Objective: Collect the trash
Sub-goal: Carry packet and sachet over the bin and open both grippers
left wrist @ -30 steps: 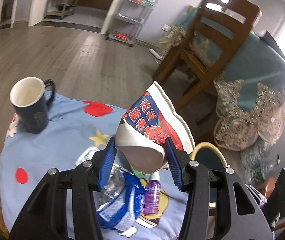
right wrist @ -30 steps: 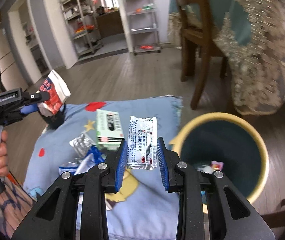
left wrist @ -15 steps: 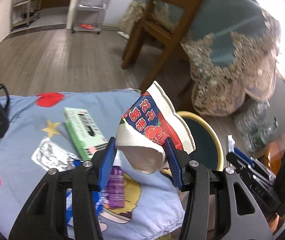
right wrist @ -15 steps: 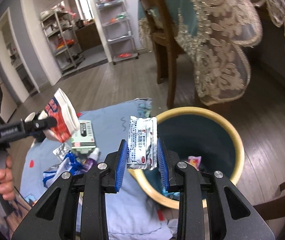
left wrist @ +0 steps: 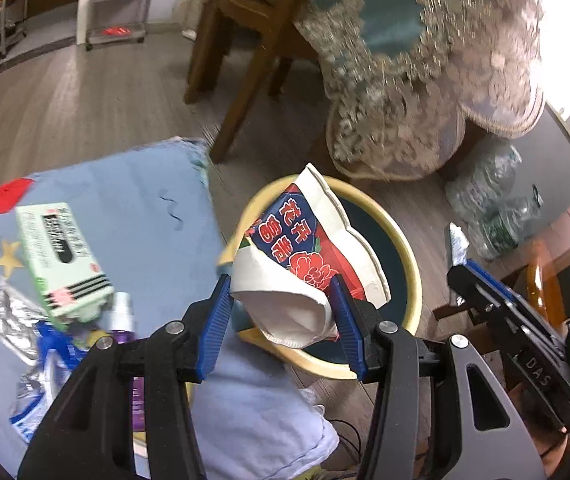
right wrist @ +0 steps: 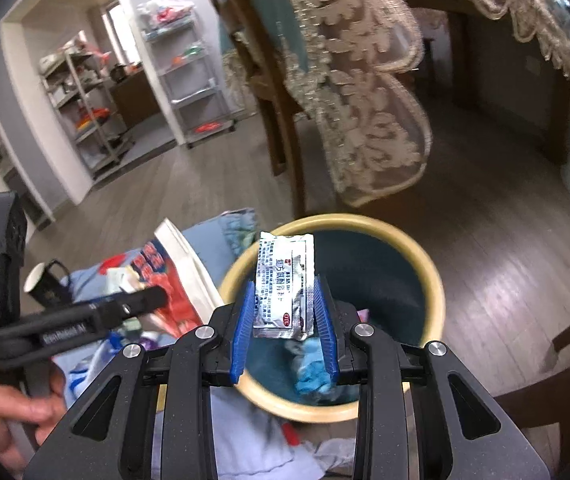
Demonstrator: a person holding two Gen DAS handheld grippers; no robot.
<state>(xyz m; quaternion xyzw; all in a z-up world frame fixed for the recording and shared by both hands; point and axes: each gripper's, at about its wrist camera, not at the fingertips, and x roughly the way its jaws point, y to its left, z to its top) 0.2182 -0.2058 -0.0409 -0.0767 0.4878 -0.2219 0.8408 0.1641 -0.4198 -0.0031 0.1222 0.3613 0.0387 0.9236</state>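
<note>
Both claws have swung from over the blue cloth [left wrist: 133, 208] to the yellow-rimmed bin [left wrist: 411, 280]. The left claw [left wrist: 281, 312] grips a red-and-blue snack bag [left wrist: 305, 240] above the bin's near rim; the right claw [right wrist: 285, 320] pinches a silver medicine sachet [right wrist: 285, 280] over its mouth. Release looks next. A green box [left wrist: 59, 252], foil and wrappers remain near the cloth's bin-side edge.

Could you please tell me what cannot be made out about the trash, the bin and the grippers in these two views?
- Inside of the yellow-rimmed dark bin: right wrist view, its contents are mostly hidden behind the silver foil sachet and right gripper.
- Small print on the green and white carton: left wrist view, blurred.
- Purple bottle: left wrist view, its lower part is behind the left gripper, which holds the red and white wrapper.
</note>
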